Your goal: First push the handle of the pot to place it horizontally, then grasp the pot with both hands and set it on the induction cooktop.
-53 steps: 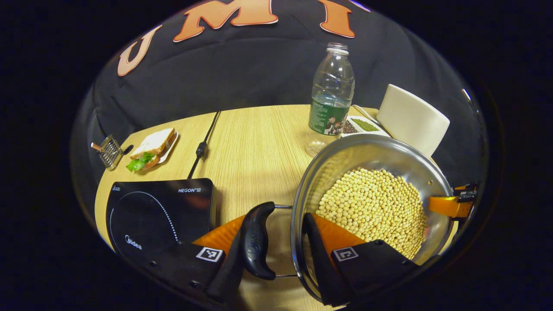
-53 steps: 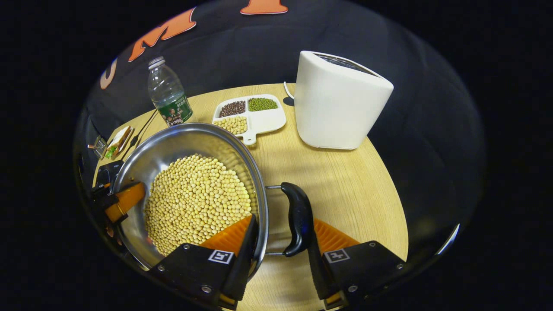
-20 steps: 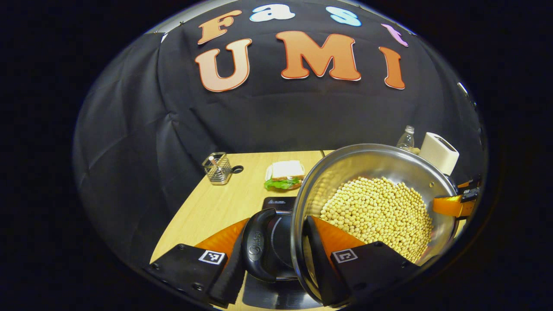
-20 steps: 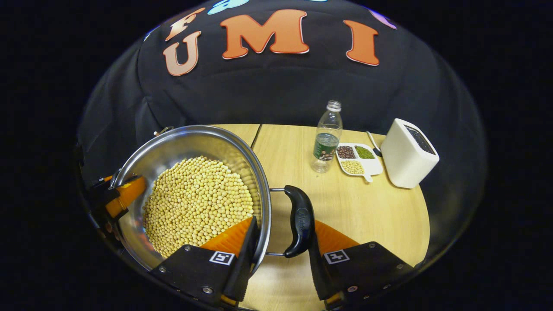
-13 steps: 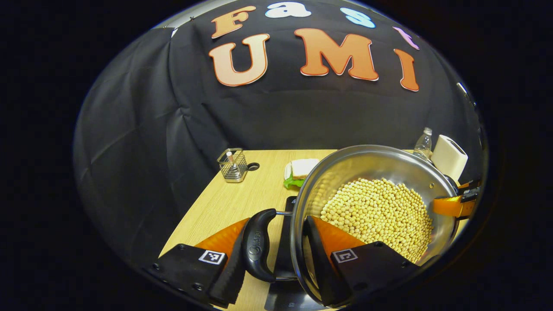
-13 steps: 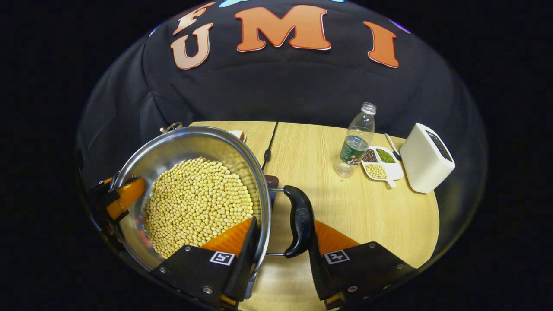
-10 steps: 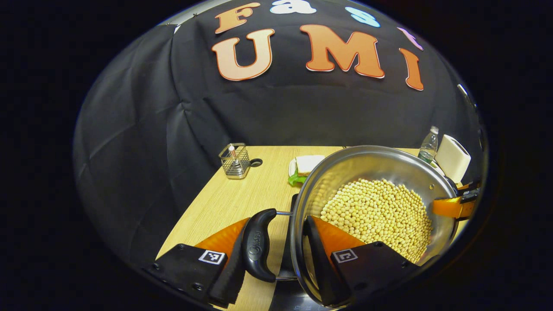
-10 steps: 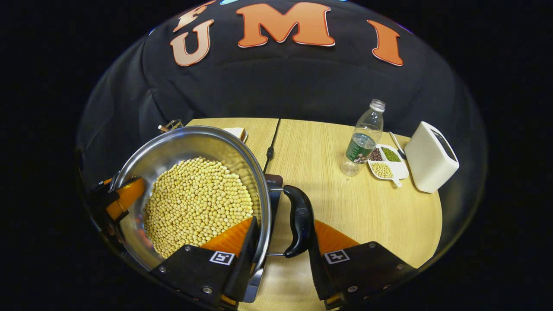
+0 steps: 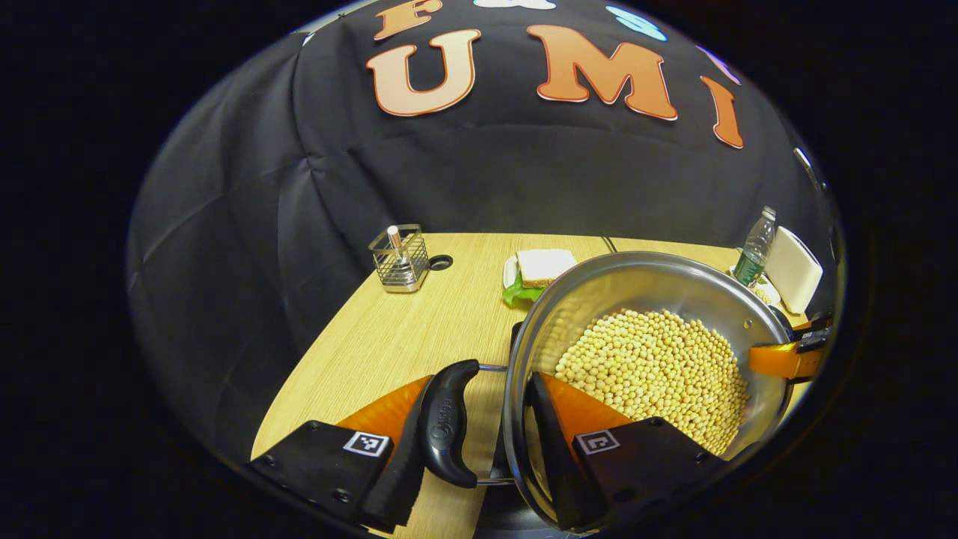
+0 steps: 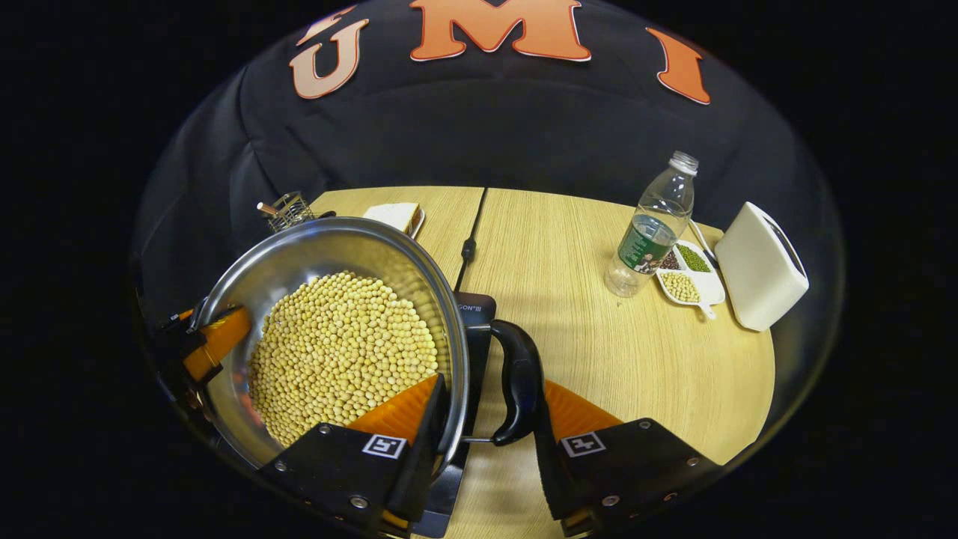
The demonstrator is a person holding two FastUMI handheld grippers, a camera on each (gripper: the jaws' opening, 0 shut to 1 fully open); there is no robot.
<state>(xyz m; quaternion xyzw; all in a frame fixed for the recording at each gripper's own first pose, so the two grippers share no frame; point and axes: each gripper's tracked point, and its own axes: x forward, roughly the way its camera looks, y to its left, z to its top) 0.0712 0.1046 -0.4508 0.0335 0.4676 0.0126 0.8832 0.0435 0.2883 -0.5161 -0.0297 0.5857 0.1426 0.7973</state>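
Left gripper (image 9: 486, 438) clamps pot (image 9: 644, 284) rim and black side handle (image 9: 447, 423), lower centre of frame | right gripper (image 10: 483, 430) clamps opposite rim and handle (image 10: 516, 385) | pot above induction cooktop (image 10: 475, 318), contact hidden | risk: uneven lowering tilts pot, soybeans (image 10: 344, 352) spill; off-centre landing overhangs cooktop edge.

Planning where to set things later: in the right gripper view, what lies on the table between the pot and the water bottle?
Bare wooden table, crossed only by a black cable, between pot and water bottle.
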